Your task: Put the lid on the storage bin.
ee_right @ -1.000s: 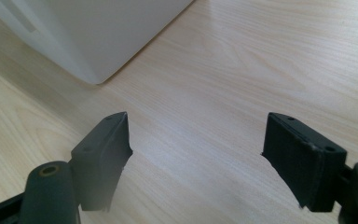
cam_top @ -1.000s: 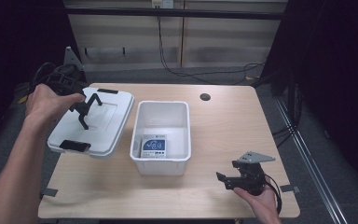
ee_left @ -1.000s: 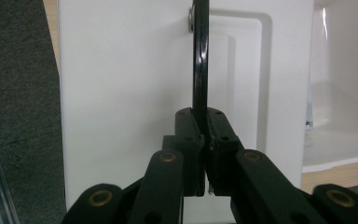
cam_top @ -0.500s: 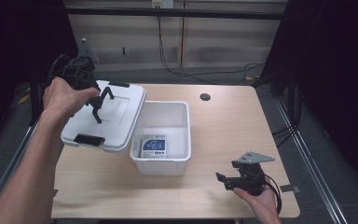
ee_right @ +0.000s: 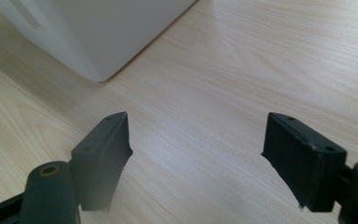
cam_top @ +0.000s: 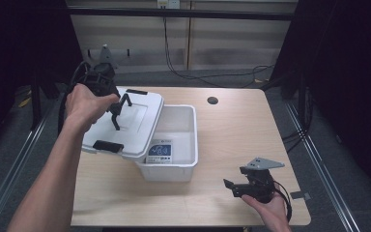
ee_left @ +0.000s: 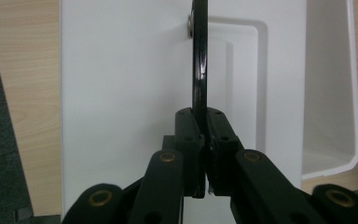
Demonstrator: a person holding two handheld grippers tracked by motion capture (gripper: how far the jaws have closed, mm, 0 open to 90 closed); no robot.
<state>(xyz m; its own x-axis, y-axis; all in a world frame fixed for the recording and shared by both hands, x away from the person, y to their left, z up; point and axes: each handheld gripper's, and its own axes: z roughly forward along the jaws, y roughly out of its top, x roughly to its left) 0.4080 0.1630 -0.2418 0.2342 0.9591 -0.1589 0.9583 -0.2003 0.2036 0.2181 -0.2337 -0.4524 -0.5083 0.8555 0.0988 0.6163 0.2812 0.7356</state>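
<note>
Lid (cam_top: pixel 125 124) carried by its handle (ee_left: pixel 198 65), hanging tilted over the bin's (cam_top: pixel 183 166) left side.
Left gripper (cam_top: pixel 117 110) jaws pinch the thin black handle tight. Right gripper (cam_top: pixel 232 186) sits by the tabletop's (cam_top: pixel 241 130) near right corner, jaws spread, nothing between them.

**Plastic on pale wood**

The flat white plastic lid (cam_top: pixel 125 123) looks smooth and faintly satin; its thin black handle (ee_left: pixel 198 60) is glossy. The white rectangular plastic bin (cam_top: pixel 181 140) appears matt. The light wood-grain bench (cam_top: pixel 251 130) is smooth. The tool pads (ee_right: pixel 303 158) are matt black.
</note>
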